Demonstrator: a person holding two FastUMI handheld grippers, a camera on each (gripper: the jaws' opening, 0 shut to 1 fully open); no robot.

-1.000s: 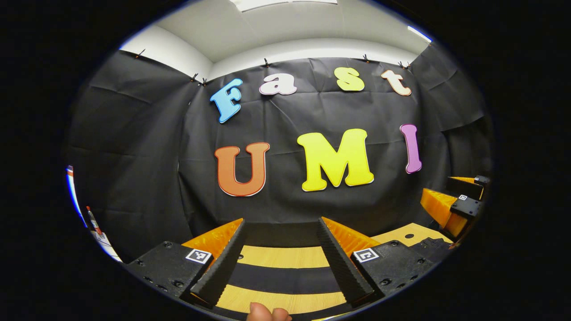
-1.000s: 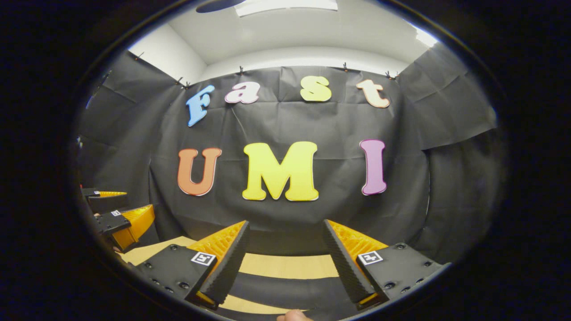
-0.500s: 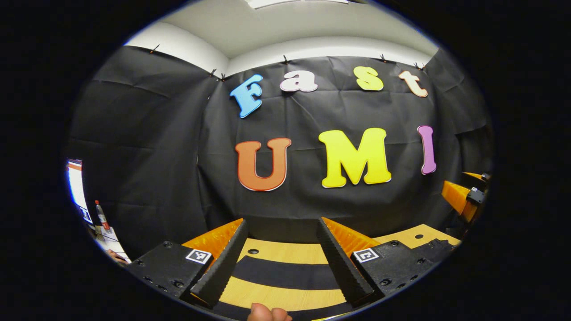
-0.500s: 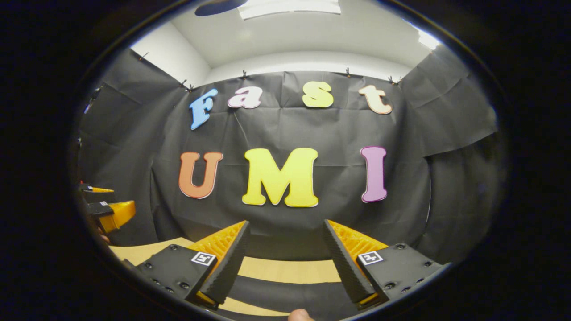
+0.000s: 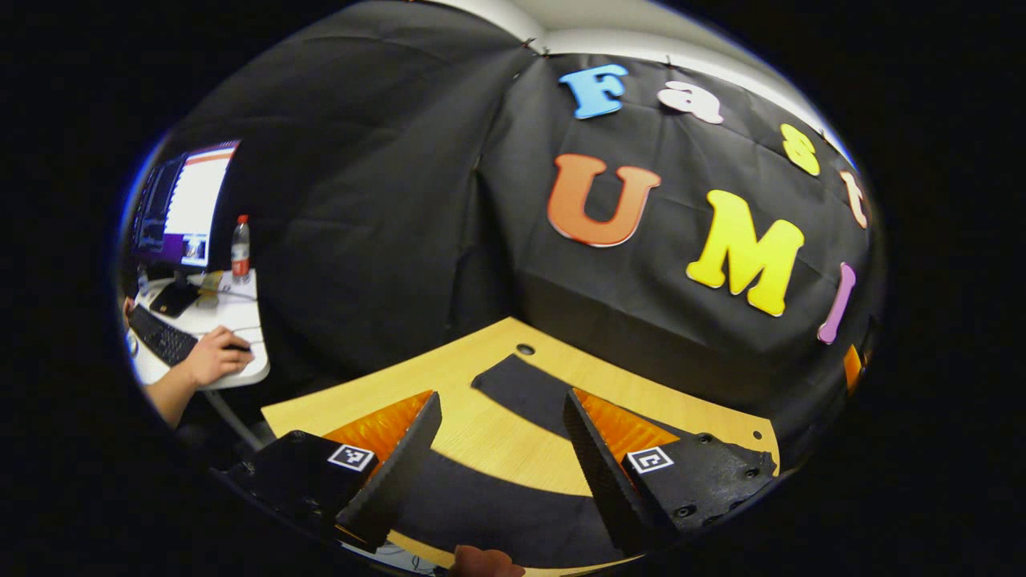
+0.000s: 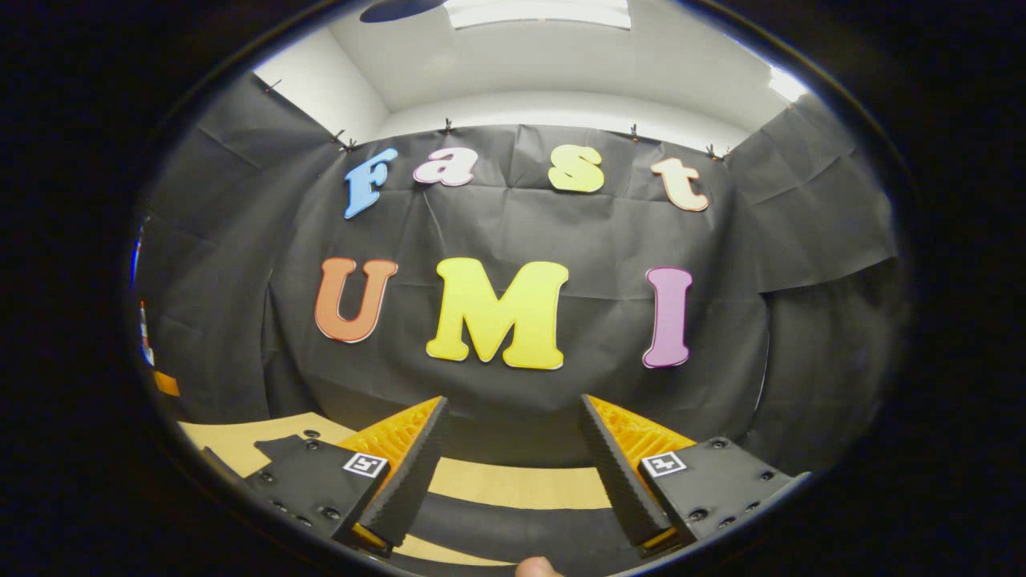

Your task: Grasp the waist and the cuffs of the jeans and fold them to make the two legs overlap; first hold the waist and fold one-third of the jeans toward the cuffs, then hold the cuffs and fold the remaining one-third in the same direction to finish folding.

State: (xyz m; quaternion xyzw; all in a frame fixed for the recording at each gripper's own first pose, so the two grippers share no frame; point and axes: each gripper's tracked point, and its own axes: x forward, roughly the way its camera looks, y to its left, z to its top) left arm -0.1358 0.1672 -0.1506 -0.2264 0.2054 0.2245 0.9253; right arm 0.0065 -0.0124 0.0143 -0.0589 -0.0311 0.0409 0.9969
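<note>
so the left gripper (image 5: 493, 461) is released, its fingers spread wide over the table (image 5: 489, 437) with nothing between them; the right gripper (image 6: 509, 473) is released too, likewise holding nothing. the jeans (image 5: 489, 509) lie flat on the table as dark bands: in the left gripper view one wide band crosses near, under and between the fingers, and a narrower dark piece (image 5: 525, 393) lies farther off, with bare wood between the two. in the right gripper view a dark band (image 6: 521, 533) runs across near the fingertips with a strip of wood (image 6: 513, 485) beyond it

the left gripper view is tilted and looks toward the table's far left corner, where a small round hole (image 5: 525, 349) sits close to the far edge. it takes in the table's left edge and, beyond it, a white desk (image 5: 232, 336) with a monitor (image 5: 180, 204), a bottle (image 5: 240, 248), a keyboard (image 5: 160, 336) and a person's hand (image 5: 212, 357) on a mouse. the right gripper view looks level at the far wall and has the white ceiling with a light panel (image 6: 537, 12) and the white wall above the cloth

black cloth hangs right behind the far edge of the table and along the left side. a fingertip (image 5: 481, 561) shows at the bottom of the left gripper view, another (image 6: 533, 567) at the bottom of the right gripper view. wood lies bare left of the jeans out to the table's edge
</note>
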